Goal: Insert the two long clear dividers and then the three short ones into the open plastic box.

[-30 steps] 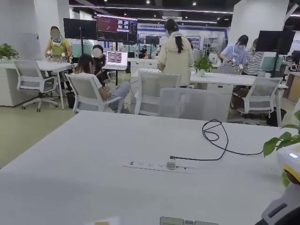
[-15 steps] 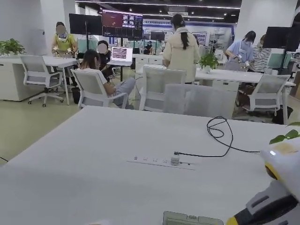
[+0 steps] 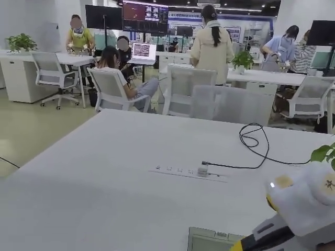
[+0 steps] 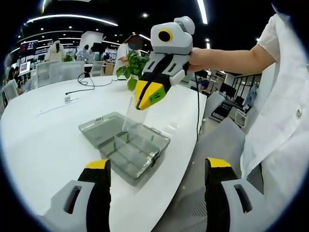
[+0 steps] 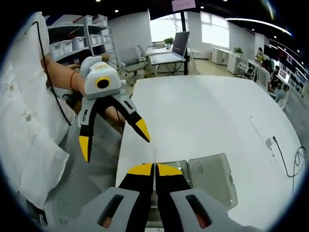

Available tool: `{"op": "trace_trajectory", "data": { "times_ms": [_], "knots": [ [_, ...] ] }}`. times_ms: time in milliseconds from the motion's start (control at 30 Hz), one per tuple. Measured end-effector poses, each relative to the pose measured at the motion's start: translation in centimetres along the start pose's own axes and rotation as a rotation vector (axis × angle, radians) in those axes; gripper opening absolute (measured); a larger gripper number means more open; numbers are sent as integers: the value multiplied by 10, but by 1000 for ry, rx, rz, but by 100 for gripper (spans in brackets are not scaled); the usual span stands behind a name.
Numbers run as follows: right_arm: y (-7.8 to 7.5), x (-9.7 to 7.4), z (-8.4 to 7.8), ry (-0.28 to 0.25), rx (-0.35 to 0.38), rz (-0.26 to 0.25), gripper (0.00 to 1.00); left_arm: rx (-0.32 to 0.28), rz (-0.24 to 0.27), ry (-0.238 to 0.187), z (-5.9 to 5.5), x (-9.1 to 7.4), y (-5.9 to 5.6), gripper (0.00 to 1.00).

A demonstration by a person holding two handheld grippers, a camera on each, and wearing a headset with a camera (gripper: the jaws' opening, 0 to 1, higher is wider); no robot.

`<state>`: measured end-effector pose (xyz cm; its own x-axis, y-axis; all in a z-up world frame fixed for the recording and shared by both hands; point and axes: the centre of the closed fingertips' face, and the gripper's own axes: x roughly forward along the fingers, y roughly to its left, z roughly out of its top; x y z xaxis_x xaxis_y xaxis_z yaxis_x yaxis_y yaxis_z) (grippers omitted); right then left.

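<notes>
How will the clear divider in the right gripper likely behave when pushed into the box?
The divider looks thin, a mere line in the right gripper view, so it probably flexes if pushed crooked. Pinched by one edge in the right gripper, it seems very light. Smooth clear plastic may slip.

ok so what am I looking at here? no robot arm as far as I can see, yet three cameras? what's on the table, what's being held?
There is no robot. A person holds a two-jaw tool in each hand. The wide picture comes from a headset camera looking across the white table. Each round picture comes from a camera riding on one tool.

On the table are an open plastic box, a power strip and a black cable.

The left tool is open and holds nothing. The right tool is shut on a thin clear divider, held above the box. I can't tell whether it is a long or a short one.

The people behind are at other desks.
</notes>
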<state>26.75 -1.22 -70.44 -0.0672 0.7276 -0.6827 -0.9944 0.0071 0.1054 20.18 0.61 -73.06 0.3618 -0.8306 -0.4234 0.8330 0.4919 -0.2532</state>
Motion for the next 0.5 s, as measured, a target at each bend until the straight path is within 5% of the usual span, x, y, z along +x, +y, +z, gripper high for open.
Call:
{"op": "trace_trajectory", "data": {
  "times_ms": [500],
  "knots": [
    [-14, 30, -27, 29, 16, -18, 3, -2, -8, -1, -5, 2, 0, 92]
  ]
}}
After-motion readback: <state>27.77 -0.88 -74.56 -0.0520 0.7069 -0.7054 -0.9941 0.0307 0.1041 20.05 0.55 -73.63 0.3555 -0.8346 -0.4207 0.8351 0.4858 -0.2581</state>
